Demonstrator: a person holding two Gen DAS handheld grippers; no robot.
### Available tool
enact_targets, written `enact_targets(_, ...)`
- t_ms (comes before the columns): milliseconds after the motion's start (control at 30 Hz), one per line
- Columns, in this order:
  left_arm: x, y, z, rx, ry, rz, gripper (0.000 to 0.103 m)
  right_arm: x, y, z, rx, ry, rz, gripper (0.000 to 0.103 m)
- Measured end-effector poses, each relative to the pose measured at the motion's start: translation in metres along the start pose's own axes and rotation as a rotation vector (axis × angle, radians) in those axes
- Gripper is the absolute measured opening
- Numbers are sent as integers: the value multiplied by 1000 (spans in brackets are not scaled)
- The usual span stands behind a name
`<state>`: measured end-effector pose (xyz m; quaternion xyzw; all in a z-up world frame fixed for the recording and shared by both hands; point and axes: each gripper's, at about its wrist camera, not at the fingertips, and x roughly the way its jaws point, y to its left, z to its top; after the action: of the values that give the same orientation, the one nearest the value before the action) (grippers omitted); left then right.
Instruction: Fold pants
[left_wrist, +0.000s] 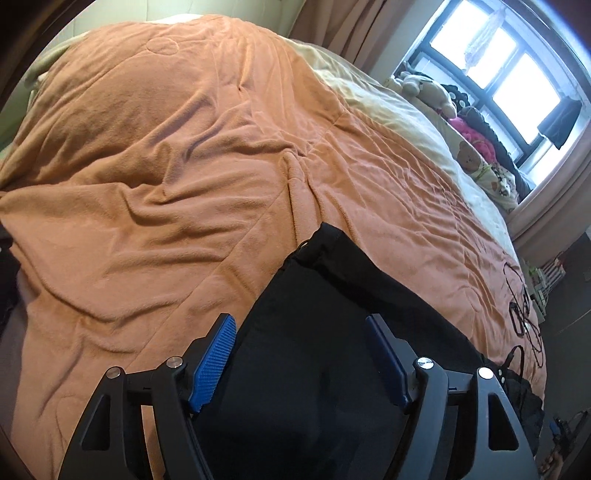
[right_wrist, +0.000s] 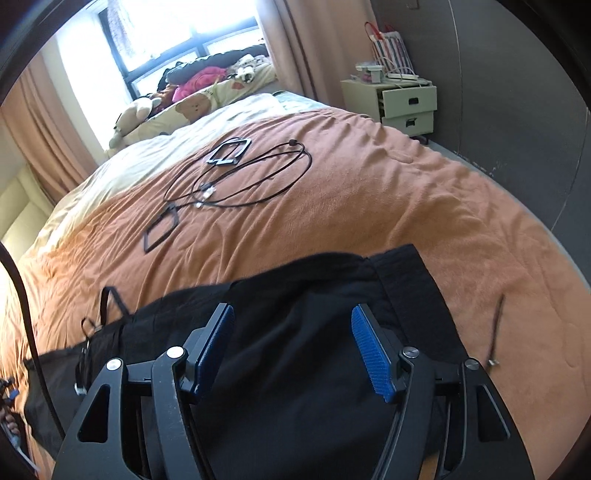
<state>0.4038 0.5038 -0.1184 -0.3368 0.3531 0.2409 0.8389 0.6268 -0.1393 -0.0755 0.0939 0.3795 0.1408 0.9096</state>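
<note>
1. Left wrist view: left gripper (left_wrist: 300, 354) hangs over the black pants (left_wrist: 325, 332), jaws spread wide, blue pads (left_wrist: 212, 365) clear of the cloth; nothing is held
2. Right wrist view: right gripper (right_wrist: 291, 350) likewise has jaws apart above the pants (right_wrist: 295, 295), pads (right_wrist: 371, 356) not pressing on the fabric
3. Pants lie on the orange blanket (left_wrist: 166, 166) at the near edge of the bed, bunched dark mass; a broad band end (right_wrist: 406, 280), waistband or hem, I cannot tell which, shows at the far right
4. Judgement: a fold seems just laid down and let go; next grasp not yet chosen
5. To do it well: check that the edges line up before regripping; take one layer-stack per gripper at matching corners, pinch the full thickness, lift both evenly so the cloth does not skew
6. Risk: the drawstring (left_wrist: 306, 251) and loose cables (right_wrist: 240, 177) on the blanket; keep the pads off the cord and the cables out of the fold
7. Black on black hides the creases, so layer count is uncertain
</note>
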Motion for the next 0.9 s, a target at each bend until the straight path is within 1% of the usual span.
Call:
enact_targets(200,-31,8,-24,7,1,-32,74,-43,8,-21,-11,-14,18,65)
enact_targets(267,-40,9,-34,17,2,-38,72,-56,10,-30,-5,-17,25,65)
enact_targets(333,-46,9,-43,23,8,-37,62,-66,12,-39,2,-16,32,65)
enact_targets(367,-49,11,-47,18,15,-41,60,-71,13,-42,3,-15,34,65)
enact_targets(433,-55,15,-56,5,22,-52,51,-82,14,-51,1,-15,32,65)
enact_targets(500,-59,17,-65,-6,34,-58,46,-91,12,-60,5,-14,35,65)
enact_targets(633,-69,19,-79,-18,37,-74,45,-108,9,-76,33,-8,54,65)
enact_targets(700,-72,22,-86,-49,42,-79,45,-113,7,-83,47,-8,56,65)
enact_targets(767,-77,25,-93,-88,38,-89,45,-116,3,-94,67,3,67,65)
enact_targets(900,-80,24,-107,-109,27,-95,45,-115,-1,-113,84,17,86,65)
